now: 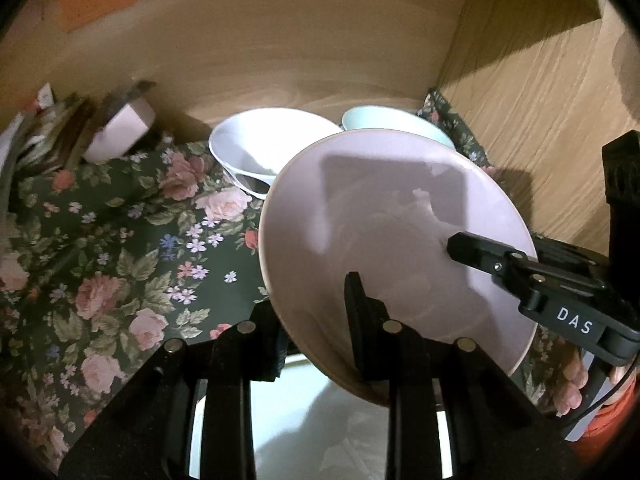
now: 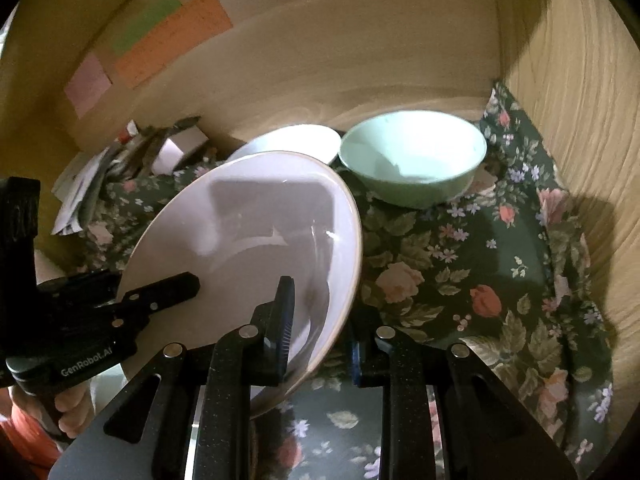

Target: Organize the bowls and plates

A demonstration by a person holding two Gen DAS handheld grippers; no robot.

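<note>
The pink plate point(image 1: 384, 216) is pinched at opposite rims by the left claw point(image 1: 316, 320) and right claw point(image 2: 320, 320), keeping it steady ahead of both.

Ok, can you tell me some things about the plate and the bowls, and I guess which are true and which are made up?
1. Both grippers hold the pink plate. True: the left gripper and the right gripper each clamp its rim.
2. The plate lies flat on the floral cloth. False: it is tilted, off the cloth.
3. A mint-green bowl sits at the back, near the wooden wall. True.
4. The white bowl is stacked inside the green one. False: they sit side by side.
</note>
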